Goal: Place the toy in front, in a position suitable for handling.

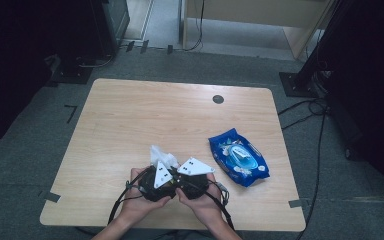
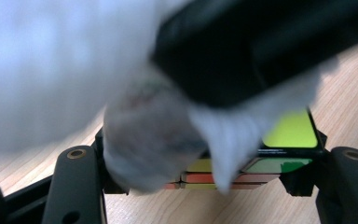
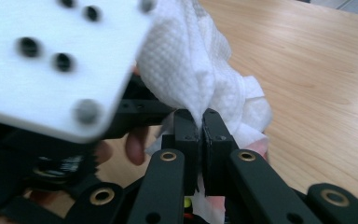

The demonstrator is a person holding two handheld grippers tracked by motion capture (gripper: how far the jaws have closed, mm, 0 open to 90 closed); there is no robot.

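The left gripper (image 1: 156, 167) was seen at the near middle of the table (image 1: 130, 115), its jaws clamped on a puzzle cube (image 2: 289, 135) whose yellow-green, orange and green tiles were visible between the black jaws in the left gripper view. Just to its right, and touching it in the high view, the right gripper (image 3: 201, 125) was held with its jaws pinched narrowly on a white wet wipe (image 3: 200, 70), which was draped over the cube's upper face and stood up in a crumpled peak beyond both grippers. The step in hand was judged to be the wiping of the cube. For this to be done well, the cube would best be kept firmly clamped and level by the left gripper, while the wipe was drawn across one face at a time under light pressure; the pinch on the wipe would have to be kept tight, since a loose fold could slip free or snag on a tile edge.

Farther right, well apart from the grippers, a blue pack of wipes (image 1: 238, 157) lay flat near the table's right edge. A small dark round grommet (image 1: 218, 99) was set near the far edge. The table was of pale wood grain and stood on grey carpet, with dark stands and cables (image 1: 300, 107) noted at the sides of the room.
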